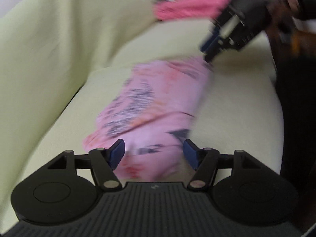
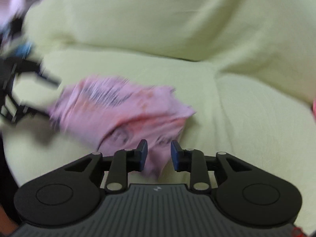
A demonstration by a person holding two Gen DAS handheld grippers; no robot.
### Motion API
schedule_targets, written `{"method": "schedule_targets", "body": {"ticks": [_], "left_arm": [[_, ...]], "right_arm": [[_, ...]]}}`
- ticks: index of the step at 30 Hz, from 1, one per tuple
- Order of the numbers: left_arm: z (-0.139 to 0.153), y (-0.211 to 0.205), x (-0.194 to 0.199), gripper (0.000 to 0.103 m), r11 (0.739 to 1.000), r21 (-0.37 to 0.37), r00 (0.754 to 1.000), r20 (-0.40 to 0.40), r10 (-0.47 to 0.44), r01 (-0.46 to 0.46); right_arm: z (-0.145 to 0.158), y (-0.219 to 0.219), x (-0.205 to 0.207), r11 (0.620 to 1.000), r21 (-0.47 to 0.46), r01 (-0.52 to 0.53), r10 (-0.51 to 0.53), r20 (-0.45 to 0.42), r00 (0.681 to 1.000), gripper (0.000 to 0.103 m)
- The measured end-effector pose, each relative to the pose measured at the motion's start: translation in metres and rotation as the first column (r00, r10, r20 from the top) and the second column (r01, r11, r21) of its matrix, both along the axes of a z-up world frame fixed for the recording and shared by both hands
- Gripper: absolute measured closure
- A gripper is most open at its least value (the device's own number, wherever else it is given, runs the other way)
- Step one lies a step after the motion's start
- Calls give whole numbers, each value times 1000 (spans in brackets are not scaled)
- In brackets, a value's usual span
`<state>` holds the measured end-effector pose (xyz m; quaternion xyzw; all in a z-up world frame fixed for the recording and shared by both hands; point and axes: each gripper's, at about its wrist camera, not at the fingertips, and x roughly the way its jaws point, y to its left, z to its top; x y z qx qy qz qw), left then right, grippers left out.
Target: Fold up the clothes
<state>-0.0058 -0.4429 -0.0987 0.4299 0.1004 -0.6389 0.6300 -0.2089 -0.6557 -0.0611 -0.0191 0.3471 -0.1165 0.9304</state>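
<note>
Left gripper (image 1: 154, 154) spread wide over one end of the pink printed cotton garment (image 1: 156, 106) on the pale green sofa seat cushion (image 1: 237, 106), right gripper (image 2: 159, 154) parted around the garment's opposite corner, bright pink cloth (image 1: 189, 7) visible only from the left wrist, both views blurred.

We can read no text here. The pink garment (image 1: 150, 106) carries dark printed marks, but motion blur smears them past reading. A small pale emblem sits on each tool's ribbed body, unreadable.
</note>
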Motion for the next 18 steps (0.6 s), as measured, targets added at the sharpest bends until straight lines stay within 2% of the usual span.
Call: {"method": "schedule_targets", "body": {"ticks": [2,4,9,11,12,13,15,16,18], "left_arm": [[-13,-8,-16,51,998,40,997,72,-42,39],[-23,-15,-23,75,996,75,988,137,-64,54],[-22,-18,-14,87,994,98,985,159,-70,55],[-20,-13,-6,90,993,106,984,167,-62,45],[-20,-9,-2,92,993,109,985,166,-54,36],[-19,-6,2,93,993,112,985,164,-45,26],[-18,1,9,97,993,117,987,157,-20,1],[-19,4,12,101,992,121,988,155,3,-22],[-20,11,17,102,990,127,987,157,33,-54]], "right_arm": [[-9,25,0,989,-127,-78,72,-57,996,67],[-18,45,5,956,-239,-170,145,-118,982,67],[-36,76,32,830,-452,-328,249,-226,942,67],[-46,79,38,767,-520,-376,264,-278,924,72],[-48,78,37,751,-537,-385,264,-290,920,74],[-48,75,35,741,-547,-388,262,-297,918,82],[-48,66,28,740,-560,-373,238,-300,924,82],[-48,61,25,746,-559,-361,222,-303,927,82],[-51,51,19,769,-544,-336,182,-317,931,82]]}}
